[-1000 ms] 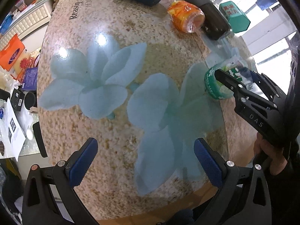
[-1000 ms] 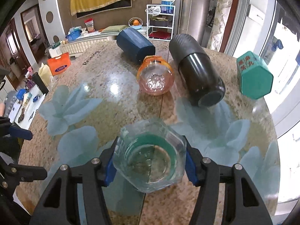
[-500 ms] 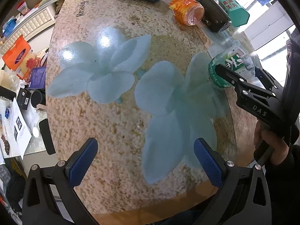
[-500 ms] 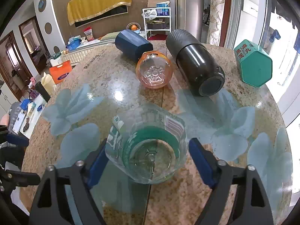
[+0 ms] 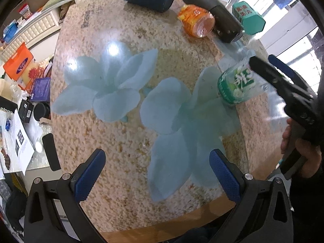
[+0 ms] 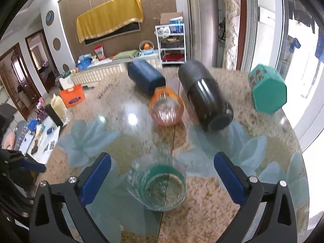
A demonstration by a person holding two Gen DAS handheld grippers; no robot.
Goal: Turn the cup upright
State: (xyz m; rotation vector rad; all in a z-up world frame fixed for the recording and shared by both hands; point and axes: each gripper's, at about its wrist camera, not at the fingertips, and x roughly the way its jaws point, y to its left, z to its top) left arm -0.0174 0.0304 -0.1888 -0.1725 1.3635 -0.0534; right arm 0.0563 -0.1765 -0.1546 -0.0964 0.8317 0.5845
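Cup (image 6: 157, 186) upright on table (image 6: 212, 212), green-labelled, free | my right tongs (image 6: 162, 174) spread around it | my left tongs (image 5: 157, 174) spread, idle | four vessels remain toppled.

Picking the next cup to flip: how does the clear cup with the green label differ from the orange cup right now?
The clear green-label cup stands on its base with its mouth up, between the open right gripper fingers; the orange cup lies on its side. The green-label cup sits alone near the table's front; the orange cup is wedged between the dark blue cup and the black cup. Both are see-through.
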